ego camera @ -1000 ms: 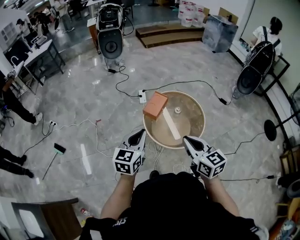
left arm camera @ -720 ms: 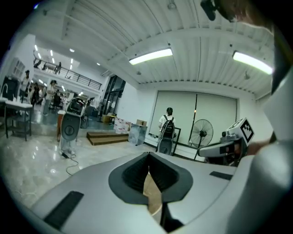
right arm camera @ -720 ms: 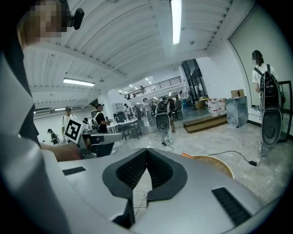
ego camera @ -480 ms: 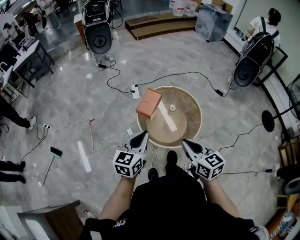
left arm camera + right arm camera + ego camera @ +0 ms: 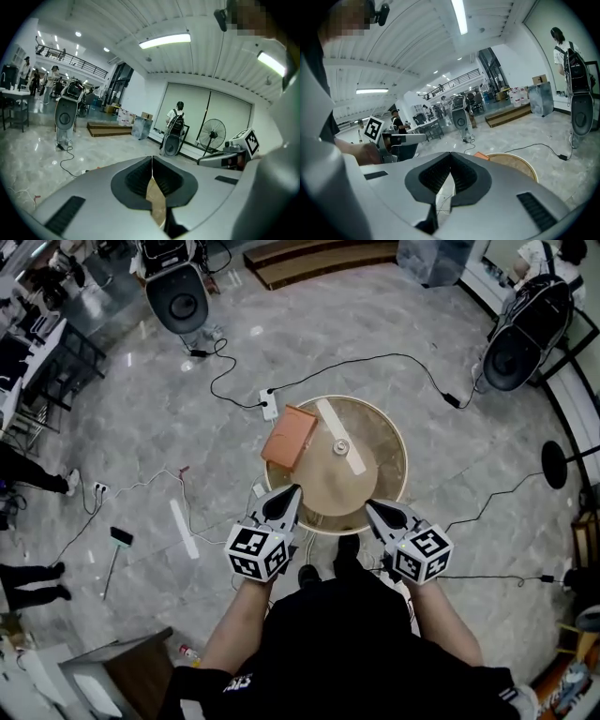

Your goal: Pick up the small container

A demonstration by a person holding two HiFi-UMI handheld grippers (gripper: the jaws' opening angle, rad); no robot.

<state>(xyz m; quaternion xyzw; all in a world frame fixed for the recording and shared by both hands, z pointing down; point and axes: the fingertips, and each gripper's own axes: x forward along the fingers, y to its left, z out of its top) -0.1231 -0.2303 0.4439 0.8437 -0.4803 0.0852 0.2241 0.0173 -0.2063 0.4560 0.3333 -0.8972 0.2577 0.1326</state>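
– Grey marble floor (image 5: 141, 456), glossy, with black cables (image 5: 375, 360) and a white power strip (image 5: 269, 405) lying on it. Round table (image 5: 384, 488) mid-frame in the head view: tan top, pale rim. Agree?

– Agree. Where is the small container (image 5: 340, 446)?

– On the tabletop, near the centre and a little to the far side. Upright, pale, round from above. It sits just beside a white strip (image 5: 352, 457) that lies slantwise across the top; I cannot tell whether they touch.

– Other items on the table?

– Orange box (image 5: 288, 435) at the left edge, partly over the rim, apart from the container.

– Left gripper (image 5: 291, 491)?

– At the near-left rim, tip pointing toward the table. Its own view shows the two fingers pressed together along one seam, nothing between them. Well apart from the container.

– Right gripper (image 5: 371, 507)?

– At the near-right rim, mirrored, tip pointing inward. Its own view also shows the fingers closed at the tips, nothing gripped; table rim and box corner show beyond them.

– So neither one touches the container?

– Neither. It stands alone between and beyond the two tips.

– Bystanders?

– One person (image 5: 553, 254) at the far right wall, back turned.
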